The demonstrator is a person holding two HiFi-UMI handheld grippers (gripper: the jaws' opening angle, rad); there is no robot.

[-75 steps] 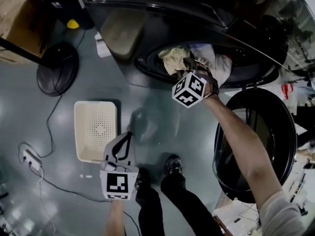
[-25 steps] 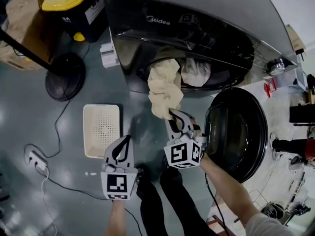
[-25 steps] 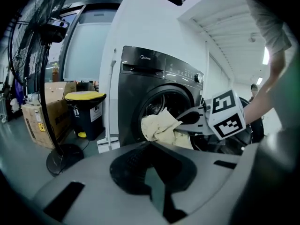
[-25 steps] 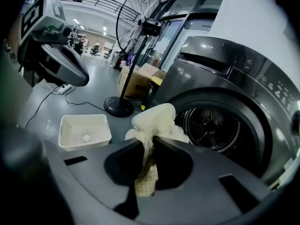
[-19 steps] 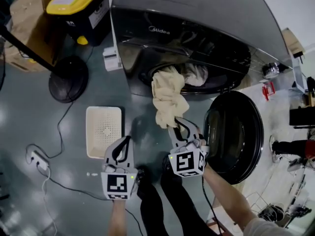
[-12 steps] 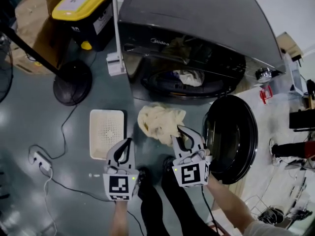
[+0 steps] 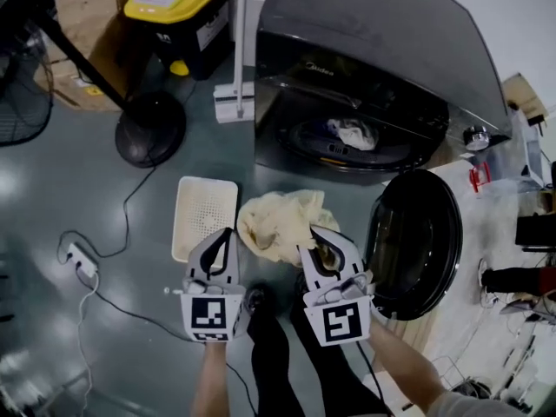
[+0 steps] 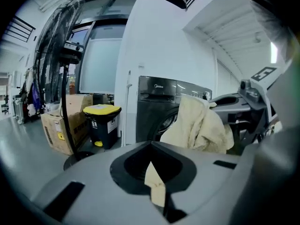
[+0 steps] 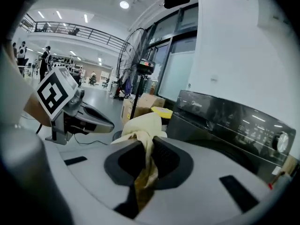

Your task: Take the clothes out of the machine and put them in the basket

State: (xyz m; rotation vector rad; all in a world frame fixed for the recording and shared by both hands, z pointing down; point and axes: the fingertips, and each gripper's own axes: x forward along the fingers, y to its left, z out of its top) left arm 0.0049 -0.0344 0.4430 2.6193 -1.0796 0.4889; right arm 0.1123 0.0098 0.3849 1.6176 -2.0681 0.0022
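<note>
A cream garment (image 7: 276, 220) hangs bunched above the floor between the basket and the open door, and my right gripper (image 7: 316, 234) is shut on its near edge. In the right gripper view the cloth (image 9: 142, 125) is pinched between the jaws and drapes forward. My left gripper (image 7: 223, 233) hovers over the near end of the cream perforated basket (image 7: 205, 207), jaws shut with nothing in them. The dark washing machine (image 7: 373, 50) stands ahead. A pale garment (image 7: 352, 135) still lies in its drum. In the left gripper view the held cloth (image 8: 197, 125) hangs to the right.
The machine's round door (image 7: 417, 241) stands swung open at the right. A yellow-lidded black bin (image 7: 178, 7), a fan's round base (image 7: 150, 129) and a cardboard box (image 7: 82, 24) are at the back left. A power strip (image 7: 81, 259) with cables lies left. The person's legs (image 7: 274, 354) are below.
The right gripper drew the cream garment out of the drum and back toward the person. Both grippers have risen, and the cloth now hangs next to the basket.
</note>
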